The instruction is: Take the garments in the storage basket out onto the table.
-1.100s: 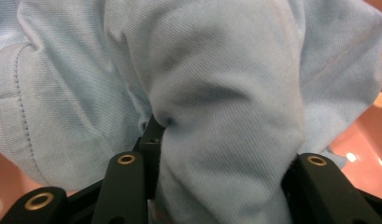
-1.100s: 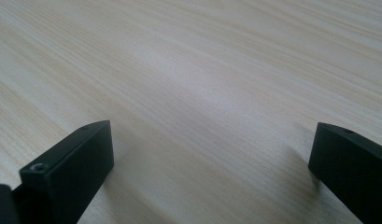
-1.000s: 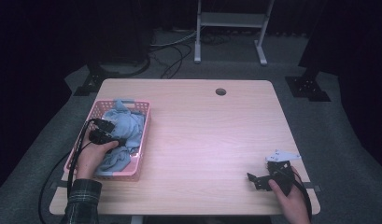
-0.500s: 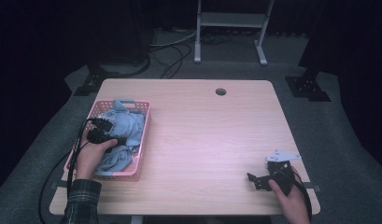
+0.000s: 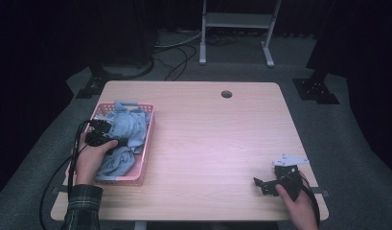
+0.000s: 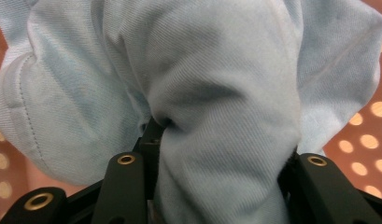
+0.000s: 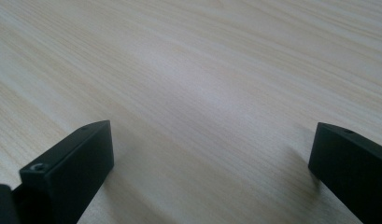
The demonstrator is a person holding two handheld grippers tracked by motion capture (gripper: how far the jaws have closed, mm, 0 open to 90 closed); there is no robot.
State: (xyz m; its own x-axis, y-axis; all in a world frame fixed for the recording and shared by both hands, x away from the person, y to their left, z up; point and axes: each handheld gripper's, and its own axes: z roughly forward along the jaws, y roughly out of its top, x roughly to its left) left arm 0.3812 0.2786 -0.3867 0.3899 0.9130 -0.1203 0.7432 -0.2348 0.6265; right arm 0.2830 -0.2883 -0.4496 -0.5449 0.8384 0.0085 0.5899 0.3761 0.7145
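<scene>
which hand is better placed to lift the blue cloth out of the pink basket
Left. Its tool is shut on the blue cloth in the pink basket; the right tool sits open at the table's far corner.

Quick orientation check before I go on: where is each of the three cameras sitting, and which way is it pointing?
High view: above the person's side, looking forward and down on the table; both forearms enter from the bottom, left gripper in the pink basket, right gripper near the right corner.
Left gripper view: rides the left gripper, looking along its jaws, clamped on the light blue cloth.
Right gripper view: rides the right gripper, facing bare tabletop between open jaws.
Shared: cloth and basket in the high and left gripper views; tabletop in the high and right gripper views.
</scene>
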